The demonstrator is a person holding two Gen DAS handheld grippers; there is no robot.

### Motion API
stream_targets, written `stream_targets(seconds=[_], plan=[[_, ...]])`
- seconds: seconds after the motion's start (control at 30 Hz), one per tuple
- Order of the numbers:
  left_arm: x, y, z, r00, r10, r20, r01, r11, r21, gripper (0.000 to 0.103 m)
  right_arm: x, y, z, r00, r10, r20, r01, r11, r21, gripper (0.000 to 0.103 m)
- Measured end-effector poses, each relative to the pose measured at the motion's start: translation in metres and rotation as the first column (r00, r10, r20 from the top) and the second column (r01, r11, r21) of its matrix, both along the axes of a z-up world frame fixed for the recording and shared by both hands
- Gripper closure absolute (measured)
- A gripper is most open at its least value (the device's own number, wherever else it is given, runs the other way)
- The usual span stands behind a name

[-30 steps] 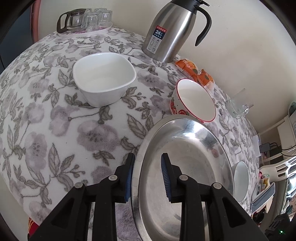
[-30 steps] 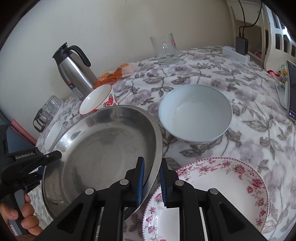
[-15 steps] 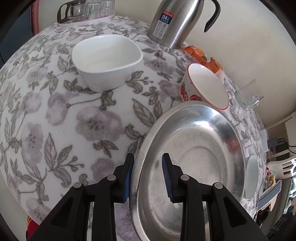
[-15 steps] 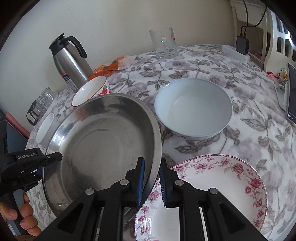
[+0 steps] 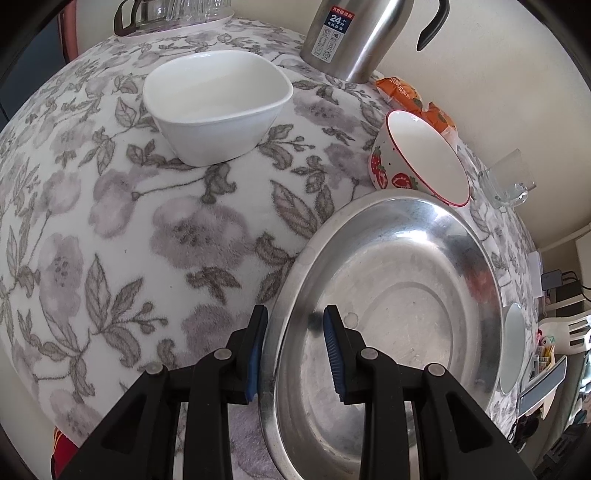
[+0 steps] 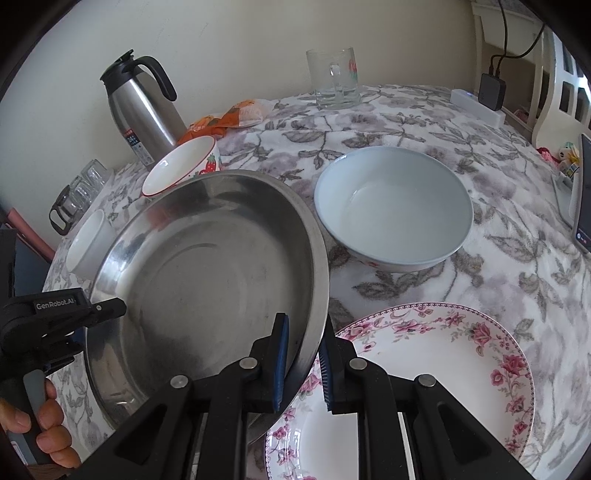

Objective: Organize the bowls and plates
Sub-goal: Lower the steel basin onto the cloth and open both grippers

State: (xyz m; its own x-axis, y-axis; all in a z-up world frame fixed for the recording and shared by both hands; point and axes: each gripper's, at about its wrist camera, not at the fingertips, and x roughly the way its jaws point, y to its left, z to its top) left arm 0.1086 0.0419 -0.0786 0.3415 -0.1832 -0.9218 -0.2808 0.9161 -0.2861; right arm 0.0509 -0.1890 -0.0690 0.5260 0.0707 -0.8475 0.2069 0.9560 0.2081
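A wide steel basin (image 5: 399, 314) is held at two sides of its rim, tilted, with its right edge raised over a pink-flowered plate (image 6: 436, 369). My left gripper (image 5: 295, 332) straddles the basin's left rim, one pad outside and one against the inner wall. My right gripper (image 6: 303, 354) is shut on the right rim of the basin (image 6: 207, 280). A pale blue bowl (image 6: 391, 214) stands behind the plate. A strawberry-patterned bowl (image 5: 424, 162) sits just beyond the basin, and a white square bowl (image 5: 218, 103) lies further left.
A steel thermos jug (image 5: 351, 37), an orange snack packet (image 5: 402, 88) and a glass mug (image 6: 336, 77) stand along the back wall. A glass pot with cups (image 5: 166, 11) is at the far left corner. A power strip (image 6: 476, 107) and a phone (image 6: 583, 195) are at the right.
The left gripper and the basin's left side have sunk closer to the flowered tablecloth. The right gripper keeps its hold and has hardly moved.
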Motion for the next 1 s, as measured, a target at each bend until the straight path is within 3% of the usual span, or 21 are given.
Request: stream_targets(seconds=[0.17,0.3,0.4,0.63,0.7,0.73,1.0], plan=[[0.0,-0.001,0.001,1.0,-0.011,-0.007,0.011,1.0,-0.006,0.065,-0.001,-0.003,0.002,1.0,-0.011,-0.002,0.011,1.0,0.025,0.084],[0.0,-0.004,0.01,1.0,-0.027,0.012,0.027,1.0,-0.008,0.053,-0.002,-0.004,0.005,1.0,-0.014,0.008,0.014,0.999,0.03,0.082],[-0.002,-0.005,0.022,0.998,-0.039,0.046,0.039,0.999,-0.002,0.046,-0.003,-0.004,0.011,0.999,-0.017,0.027,0.017,1.0,0.02,0.075],[-0.009,-0.01,0.048,0.991,-0.071,0.114,0.067,0.997,0.041,0.04,-0.009,-0.008,0.026,0.996,-0.044,0.082,0.042,0.999,0.02,0.073],[-0.011,-0.013,0.051,0.989,-0.084,0.119,0.077,0.995,0.064,0.036,-0.01,-0.007,0.028,0.995,-0.045,0.091,0.044,0.999,0.015,0.056],[-0.012,-0.015,0.052,0.988,-0.092,0.121,0.083,0.993,0.079,0.035,-0.01,-0.007,0.028,0.995,-0.044,0.094,0.044,0.999,0.008,0.042],[-0.015,-0.021,0.047,0.988,-0.11,0.112,0.089,0.98,0.177,0.01,-0.008,0.001,0.028,0.996,-0.002,0.091,0.005,1.0,-0.029,0.022]])
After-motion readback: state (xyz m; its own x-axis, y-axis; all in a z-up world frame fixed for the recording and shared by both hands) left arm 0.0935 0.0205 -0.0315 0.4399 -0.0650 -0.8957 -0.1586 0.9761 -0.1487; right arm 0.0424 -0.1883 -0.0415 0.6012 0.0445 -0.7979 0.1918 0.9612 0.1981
